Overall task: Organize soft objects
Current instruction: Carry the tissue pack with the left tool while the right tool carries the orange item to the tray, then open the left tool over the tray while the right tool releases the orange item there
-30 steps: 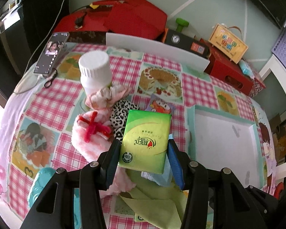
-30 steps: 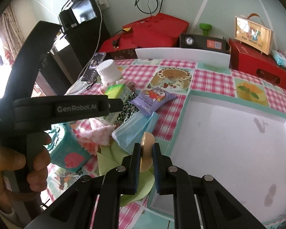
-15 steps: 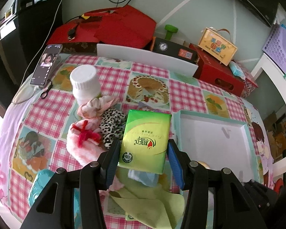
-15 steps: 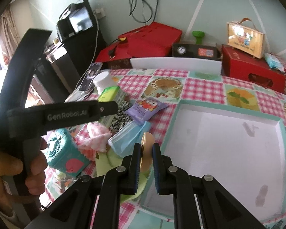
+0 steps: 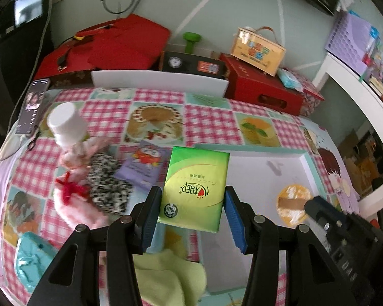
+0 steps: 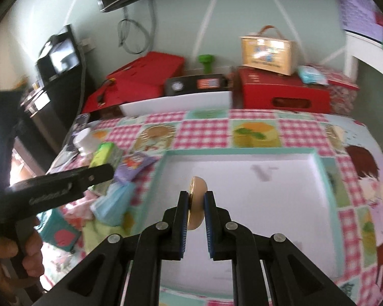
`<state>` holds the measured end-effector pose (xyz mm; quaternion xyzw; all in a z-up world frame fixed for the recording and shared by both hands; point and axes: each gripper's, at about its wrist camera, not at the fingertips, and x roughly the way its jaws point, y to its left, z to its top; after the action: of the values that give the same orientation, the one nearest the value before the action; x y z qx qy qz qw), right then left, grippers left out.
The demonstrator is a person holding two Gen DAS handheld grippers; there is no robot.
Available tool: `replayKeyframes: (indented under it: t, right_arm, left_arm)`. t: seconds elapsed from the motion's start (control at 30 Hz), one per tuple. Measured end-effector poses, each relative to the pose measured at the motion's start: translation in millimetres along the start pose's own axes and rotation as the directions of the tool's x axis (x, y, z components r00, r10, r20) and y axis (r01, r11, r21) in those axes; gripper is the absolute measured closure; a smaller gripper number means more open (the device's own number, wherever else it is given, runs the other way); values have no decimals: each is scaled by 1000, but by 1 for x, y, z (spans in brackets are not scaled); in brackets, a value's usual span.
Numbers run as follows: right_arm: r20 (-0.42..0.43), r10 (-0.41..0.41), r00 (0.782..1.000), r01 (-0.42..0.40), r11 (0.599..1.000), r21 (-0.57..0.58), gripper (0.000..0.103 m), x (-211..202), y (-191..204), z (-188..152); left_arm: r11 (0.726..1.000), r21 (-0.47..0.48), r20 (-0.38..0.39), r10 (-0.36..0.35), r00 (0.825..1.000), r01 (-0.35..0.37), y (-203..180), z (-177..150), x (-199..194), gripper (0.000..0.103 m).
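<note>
- While both loads hang over the table, I am in the carry step: each gripper has a soft item lifted and aimed at the white tray point(image 6: 316, 178).
- My left gripper point(image 5: 192, 210) clamps the green tissue pack point(image 5: 195, 187) by its long sides, above the tray's left edge.
- My right gripper point(image 6: 195, 210) pinches the round tan puff point(image 6: 197, 201), jaws nearly together, over the tray's middle.
- The tray looks empty, so I judge nothing is sorted yet.
- Next I must lower each item onto the tray floor, apart from one another, then spread the jaws.
- The blue face mask point(image 6: 112, 204), purple packet point(image 5: 143, 165) and pink cloth point(image 5: 76, 204) lie left of the tray.
</note>
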<state>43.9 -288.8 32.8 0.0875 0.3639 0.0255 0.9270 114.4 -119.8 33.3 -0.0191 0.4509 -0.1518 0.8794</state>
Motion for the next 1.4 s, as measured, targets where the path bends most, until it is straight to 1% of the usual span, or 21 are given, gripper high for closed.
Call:
replayKeyframes:
  t: [0.2, 0.4, 0.5, 0.63, 0.83, 0.93, 1.03, 1.23, 1.3, 1.4]
  right_arm:
    - [5, -123, 992, 122, 989, 81, 90, -9, -43, -1]
    - [-15, -226, 974, 226, 963, 149, 90, -12, -78, -6]
    - [-25, -259, 966, 259, 951, 168, 90, -13, -89, -9]
    - [-50, -294, 955, 298, 936, 186, 90, -9, -100, -13]
    - [-95, -291, 952, 304, 933, 192, 90, 7, -107, -18]
    - [-121, -312, 942, 330, 927, 177, 90, 15, -107, -21]
    - [-139, -319, 937, 340, 924, 176, 90, 20, -109, -24]
    - [-139, -324, 936, 345, 921, 181, 89, 20, -111, -24]
    - [-139, -327, 935, 349, 920, 179, 87, 20, -111, -24]
    - [-140, -333, 932, 355, 917, 181, 87, 20, -112, -23]
  left_arm:
    - [995, 86, -36, -39, 999, 42, -37, -6, 17, 52]
    - [985, 153, -67, -70, 995, 79, -68, -12, 32, 52]
    - [980, 174, -88, -80, 993, 94, -78, -16, 41, 52]
    - [979, 179, -102, -82, 991, 100, -84, -19, 51, 52]
    - [980, 174, -118, -76, 990, 96, -81, -21, 61, 52]
    - [980, 178, -126, -69, 990, 91, -83, -23, 65, 52]
    - [979, 186, -133, -61, 989, 85, -84, -24, 68, 52]
    - [977, 199, -139, -53, 989, 80, -85, -26, 72, 51]
    - [976, 202, -134, -49, 990, 75, -85, -25, 72, 43]
    - [976, 204, -128, -44, 991, 70, -85, -25, 71, 41]
